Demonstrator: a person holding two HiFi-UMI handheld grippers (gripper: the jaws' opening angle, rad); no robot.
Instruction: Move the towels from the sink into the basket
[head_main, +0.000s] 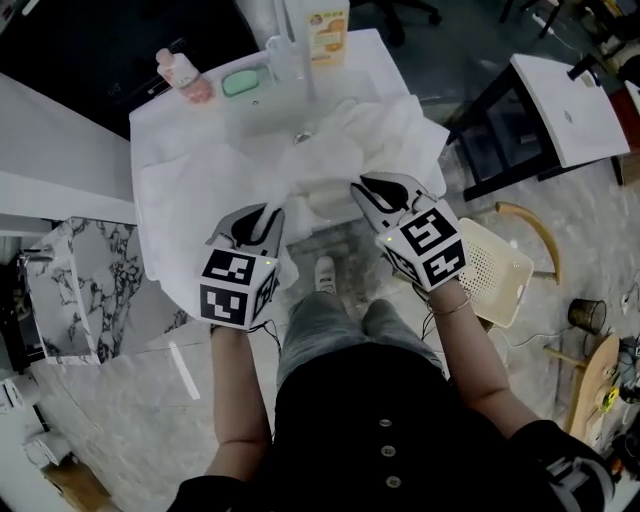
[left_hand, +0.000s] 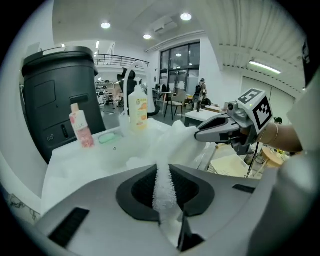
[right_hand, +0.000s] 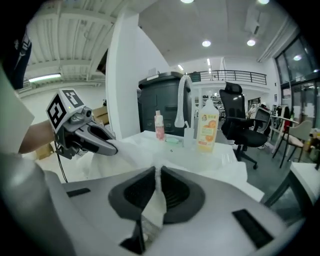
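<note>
Sink mostly under towel, basket partly hidden

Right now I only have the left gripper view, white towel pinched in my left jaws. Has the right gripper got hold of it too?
Observer: Yes. The right gripper view shows the right gripper shut on a fold of the white towel.
Operator: Where does the basket stand?
Observer: In the head view the cream basket is on the floor at your right, clear of the sink.
Operator: Is towel hanging off the sink?
Observer: Yes, the head view shows it draped over the sink's front edge by the left gripper.
</note>
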